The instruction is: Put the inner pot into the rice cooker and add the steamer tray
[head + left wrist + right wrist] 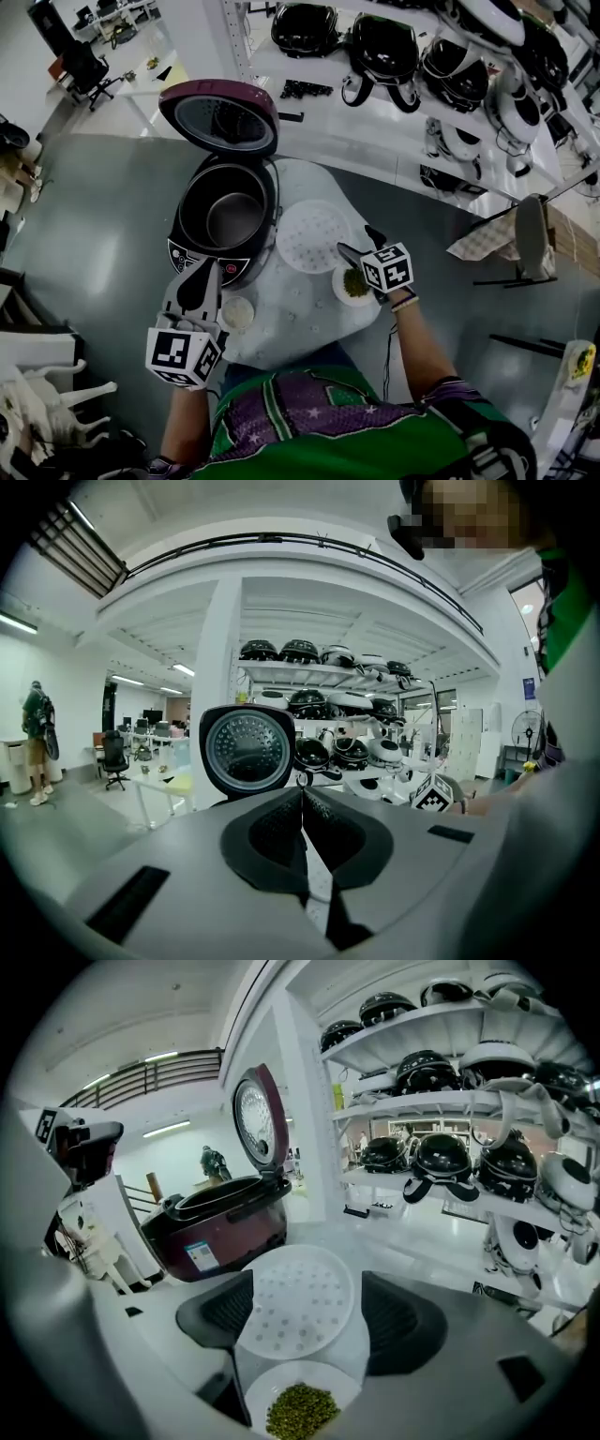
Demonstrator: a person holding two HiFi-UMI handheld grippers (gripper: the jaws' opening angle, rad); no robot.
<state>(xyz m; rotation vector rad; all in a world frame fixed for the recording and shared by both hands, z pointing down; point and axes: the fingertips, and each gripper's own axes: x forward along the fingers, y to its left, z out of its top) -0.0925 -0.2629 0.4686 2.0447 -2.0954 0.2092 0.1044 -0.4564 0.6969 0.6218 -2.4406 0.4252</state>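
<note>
The maroon rice cooker (pixel 202 251) stands at the centre of the head view with its hinged lid (pixel 220 115) swung upright. That leaves the mouth clear for loading from above. The silver metal inner pot (pixel 232 217) already sits inside it, so the first half of the task looks done.

The white round perforated steamer tray (pixel 314 234) lies flat on the white round table (pixel 291 319), just right of the cooker and within easy reach. The right gripper (pixel 361 242) hovers over the tray's near edge with its jaws spread. In the right gripper view the tray shows between them, but neither pad touches it. This is probably the approach for picking it up.

The left gripper (pixel 210 267) waits at lower left with its jaws pressed together on nothing, its tip pointing toward the cooker's front panel.

There are one cooker, one pot, one tray and two grippers. There are also two small white bowls: one of green beans (pixel 339 286) below the tray, and one with pale contents (pixel 226 309) at lower centre.
</note>
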